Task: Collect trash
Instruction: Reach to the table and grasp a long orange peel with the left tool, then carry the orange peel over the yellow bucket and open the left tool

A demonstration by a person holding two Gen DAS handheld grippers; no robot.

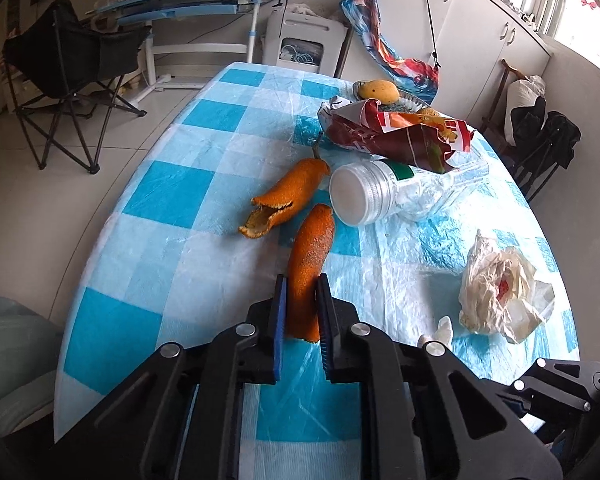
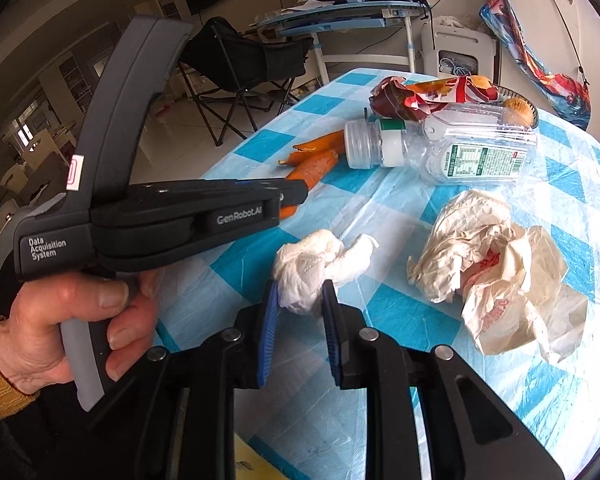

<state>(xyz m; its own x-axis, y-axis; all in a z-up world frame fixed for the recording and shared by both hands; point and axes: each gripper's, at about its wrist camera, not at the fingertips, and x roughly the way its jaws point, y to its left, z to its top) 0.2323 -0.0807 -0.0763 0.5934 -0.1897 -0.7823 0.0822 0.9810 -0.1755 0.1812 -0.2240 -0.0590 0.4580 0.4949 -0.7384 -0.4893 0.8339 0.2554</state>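
Blue-white checked tablecloth (image 1: 204, 184), tiled floor (image 1: 80, 148), folding chair (image 1: 64, 56) beyond

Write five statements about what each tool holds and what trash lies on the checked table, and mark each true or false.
1. The left tool is shut on an orange peel. True.
2. The right tool grips the clear plastic bottle. False: it is shut on a crumpled white tissue; the bottle lies untouched.
3. The bottle stands upright. False: it lies on its side.
4. A second orange peel lies free on the table. True.
5. The crumpled paper wrapper lies in a bin. False: it lies on the table.
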